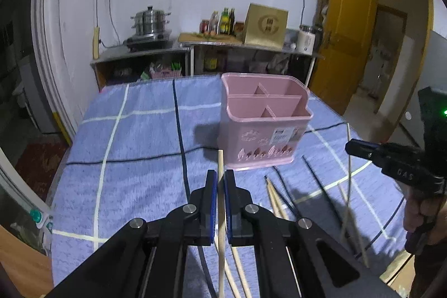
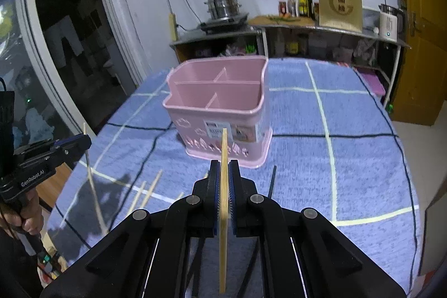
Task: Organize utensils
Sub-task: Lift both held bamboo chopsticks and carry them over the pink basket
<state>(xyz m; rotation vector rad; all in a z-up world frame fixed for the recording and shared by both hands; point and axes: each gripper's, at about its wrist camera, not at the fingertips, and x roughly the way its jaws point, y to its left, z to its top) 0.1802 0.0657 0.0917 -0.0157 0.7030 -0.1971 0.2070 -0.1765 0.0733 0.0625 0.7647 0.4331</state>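
While both tongs are clamped narrow, the left tongs [image 1: 220, 180] hold one pale wooden chopstick [image 1: 220, 214] and the right tongs [image 2: 223, 172] hold another chopstick [image 2: 223, 186], each gripped partway along and jutting toward the pink holder [image 1: 265, 127], which stands empty on the tabletop [image 1: 134, 136] just ahead. Risks: a thin stick pivoting or slipping in the pads, its tip catching the rim or a divider, tipping the light holder; loose chopsticks [image 1: 275, 197] lie below.

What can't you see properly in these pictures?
- Left wrist view: the left claw hides the lower part of its wooden chopstick.
- Right wrist view: the right claw covers table chopsticks beneath it.
- Both views: the pink holder label is too small to read.
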